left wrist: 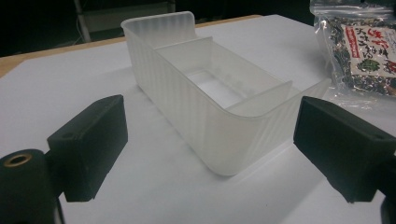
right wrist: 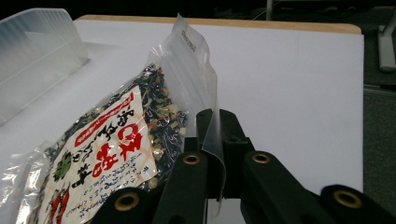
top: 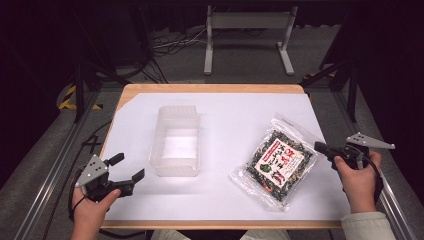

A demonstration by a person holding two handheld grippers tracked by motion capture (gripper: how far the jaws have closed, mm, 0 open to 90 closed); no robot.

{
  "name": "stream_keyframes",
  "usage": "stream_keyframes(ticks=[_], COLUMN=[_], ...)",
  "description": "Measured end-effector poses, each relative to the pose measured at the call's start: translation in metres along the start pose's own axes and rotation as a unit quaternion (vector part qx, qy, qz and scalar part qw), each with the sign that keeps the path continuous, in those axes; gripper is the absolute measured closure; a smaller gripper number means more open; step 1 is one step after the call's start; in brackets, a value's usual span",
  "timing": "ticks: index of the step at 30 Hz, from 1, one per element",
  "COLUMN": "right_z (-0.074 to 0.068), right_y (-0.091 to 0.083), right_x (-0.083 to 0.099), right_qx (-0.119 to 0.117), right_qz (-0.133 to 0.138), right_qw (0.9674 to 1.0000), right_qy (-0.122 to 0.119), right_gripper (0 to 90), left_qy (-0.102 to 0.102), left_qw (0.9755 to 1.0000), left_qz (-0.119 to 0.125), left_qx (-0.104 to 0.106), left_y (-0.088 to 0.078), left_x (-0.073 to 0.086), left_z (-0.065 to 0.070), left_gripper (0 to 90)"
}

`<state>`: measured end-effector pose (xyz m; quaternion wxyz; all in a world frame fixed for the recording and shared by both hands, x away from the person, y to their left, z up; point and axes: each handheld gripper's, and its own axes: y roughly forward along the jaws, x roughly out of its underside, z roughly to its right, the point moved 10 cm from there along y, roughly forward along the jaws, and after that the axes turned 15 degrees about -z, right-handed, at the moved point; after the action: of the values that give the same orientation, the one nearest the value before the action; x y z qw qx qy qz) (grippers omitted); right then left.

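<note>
A clear bag of dark dried food with a red and white label [top: 278, 162] lies on the white sheet at the right. My right gripper [top: 321, 147] is shut on the clear edge of that snack bag [right wrist: 140, 140] [left wrist: 364, 51], and the plastic film runs up between its jaws [right wrist: 212, 135]. A frosted plastic bin [top: 176, 141] with inner dividers stands empty at the centre-left. My left gripper [top: 127, 168] rests open at the front left, jaws wide apart and aimed at the bin's near corner [left wrist: 219, 107], holding nothing.
The white sheet [top: 225, 110] covers a wooden table [top: 200, 88]. Metal rails run along both table sides [top: 55, 165]. A white stand [top: 248, 30] and cables lie on the floor beyond the far edge.
</note>
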<state>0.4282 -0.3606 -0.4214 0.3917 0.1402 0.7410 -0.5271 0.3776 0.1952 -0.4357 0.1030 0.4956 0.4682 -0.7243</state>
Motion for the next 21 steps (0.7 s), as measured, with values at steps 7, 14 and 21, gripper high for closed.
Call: stream_keyframes(ticks=[7, 14, 21], right_z=[-0.014, -0.032, -0.055], right_y=[-0.027, -0.05, -0.068], right_x=[-0.023, -0.044, -0.058], right_qx=[-0.009, -0.018, -0.053], right_qz=[0.034, 0.06, 0.086], right_qw=[0.9991, 0.9966, 0.9923], right_qy=[-0.022, -0.054, -0.072], right_gripper=[90.0, 90.0, 90.0], left_qy=[0.002, 0.004, 0.005], left_qw=[1.0, 1.0, 1.0], left_qz=[0.002, 0.003, 0.005], left_qx=[-0.001, -0.002, -0.004], left_y=[-0.002, -0.003, -0.005], left_x=[-0.001, -0.002, -0.003], left_z=[0.0, 0.0, 0.0], left_gripper=[10.8, 10.7, 10.5])
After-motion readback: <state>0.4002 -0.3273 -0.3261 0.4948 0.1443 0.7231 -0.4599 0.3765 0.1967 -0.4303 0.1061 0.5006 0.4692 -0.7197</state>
